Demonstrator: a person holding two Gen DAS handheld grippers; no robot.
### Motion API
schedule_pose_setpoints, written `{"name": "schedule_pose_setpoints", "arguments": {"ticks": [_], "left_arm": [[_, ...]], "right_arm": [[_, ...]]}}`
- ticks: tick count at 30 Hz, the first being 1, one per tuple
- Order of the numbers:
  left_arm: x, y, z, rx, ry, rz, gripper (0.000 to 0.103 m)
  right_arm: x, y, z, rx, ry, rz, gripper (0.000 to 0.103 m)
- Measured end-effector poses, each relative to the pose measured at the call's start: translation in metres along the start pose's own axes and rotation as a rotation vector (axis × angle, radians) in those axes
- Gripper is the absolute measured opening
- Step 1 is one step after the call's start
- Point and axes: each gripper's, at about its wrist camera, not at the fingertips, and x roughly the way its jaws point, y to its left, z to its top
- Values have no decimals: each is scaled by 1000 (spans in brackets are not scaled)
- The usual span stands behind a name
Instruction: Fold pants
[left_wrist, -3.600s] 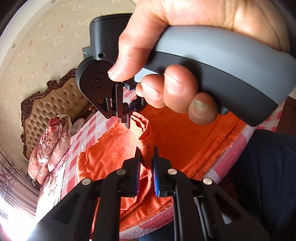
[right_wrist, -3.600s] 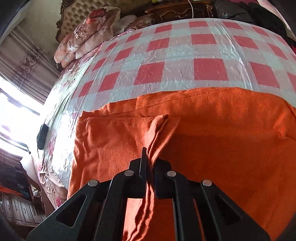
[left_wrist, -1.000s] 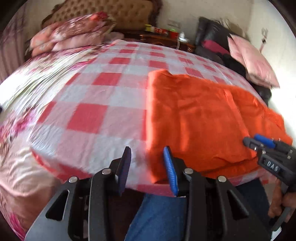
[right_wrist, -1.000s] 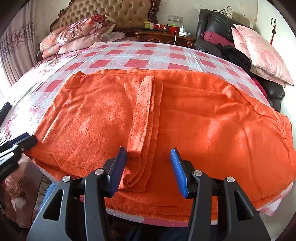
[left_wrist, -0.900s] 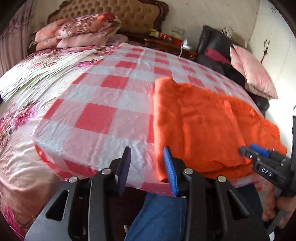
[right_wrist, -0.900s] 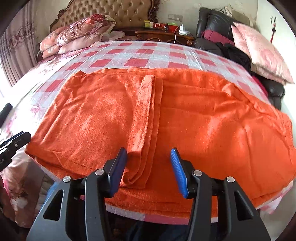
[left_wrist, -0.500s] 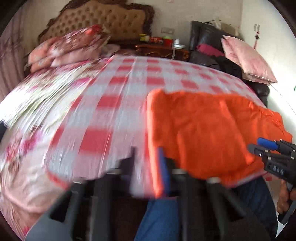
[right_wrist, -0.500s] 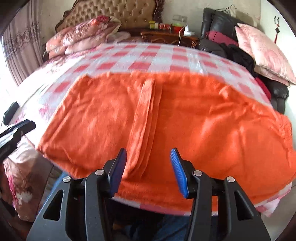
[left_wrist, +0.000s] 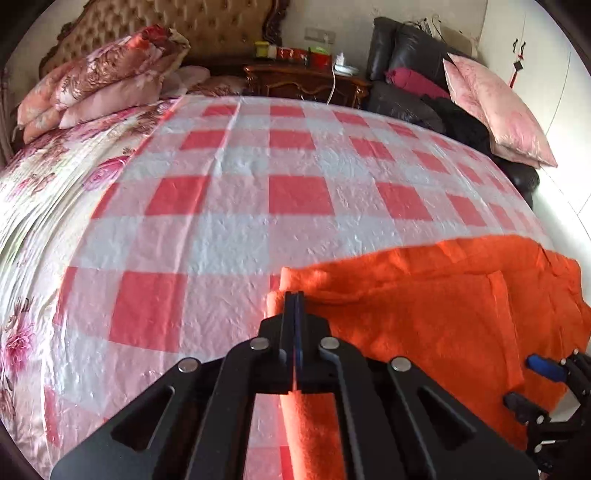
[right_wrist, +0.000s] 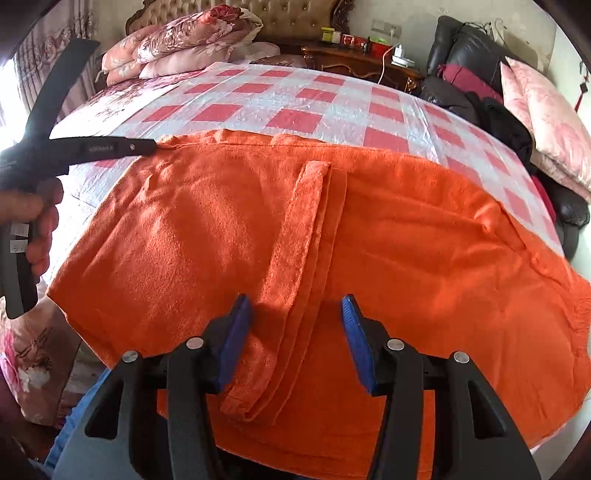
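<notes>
Firstly, the left gripper (left_wrist: 294, 295) is seen clamped tight on a corner of the orange pants (left_wrist: 443, 314), low in the centre of the left wrist view; a strip of the fabric is pinched between the pads and hangs down behind them toward the bottom of the frame. In the right wrist view the same gripper (right_wrist: 153, 147) is found at the upper left, its tip on the far left corner of the garment, and a hand (right_wrist: 33, 221) is wrapped round its handle. The right gripper (right_wrist: 295, 332) is held with its jaws wide and opening, low in the centre of its own view (a folded ridge of the cloth lies between the blue pads (right_wrist: 236, 332), unpressed). The pants are spread across the near edge of the bed, filling the lower half of that frame. Beyond them, the red and white checked sheet (right_wrist: 295, 99) is stretched toward the pillows (right_wrist: 184, 44) at the upper left.
</notes>
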Motion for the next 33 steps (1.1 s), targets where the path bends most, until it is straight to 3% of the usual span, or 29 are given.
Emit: {"name": "schedule_pose_setpoints", "arguments": {"ticks": [2,4,7,8,9,10,11,14,17,21,23,25,27,28,33], "left_arm": [[-4,-4,4,14,-14,-26,1],[4,-8,7,48,3,19,1],[6,3,14,-2,6,50,2],[-2,5,16,-15,-23,65,14],[-17,9,15,-39,-71,58,41],[-31,13,13,-67,-106,61,53],[-41,18,9,-95,-126,62,54],[-65,32,-17,-189,-107,-6,51],[-80,45,-55,-313,-42,-143,35],[-95,47,-105,-395,21,-244,33],[-92,51,-127,-477,51,-346,33],[-84,51,-141,-515,77,-373,32],[-78,53,-146,-573,84,-456,31],[-74,55,-149,-608,103,-518,31],[-60,65,-160,-734,112,-649,32]], "right_arm": [[1,-1,-1,8,-3,-4,53],[1,-1,0,12,1,-5,53],[1,-1,-1,13,0,-10,55],[1,-1,1,11,5,-14,55],[-1,-1,3,15,19,-15,54],[-3,-3,5,23,13,-16,54],[-9,-5,9,34,-12,-18,55],[-22,-17,30,96,-92,11,55],[-19,-12,51,74,-124,5,55],[0,-4,67,31,-97,-51,55],[10,-3,64,19,-70,-63,55],[22,-1,57,2,-28,-82,55],[20,-4,51,29,-24,-95,55],[11,-5,49,54,-45,-69,55],[-16,31,42,-8,-64,101,55]]}}
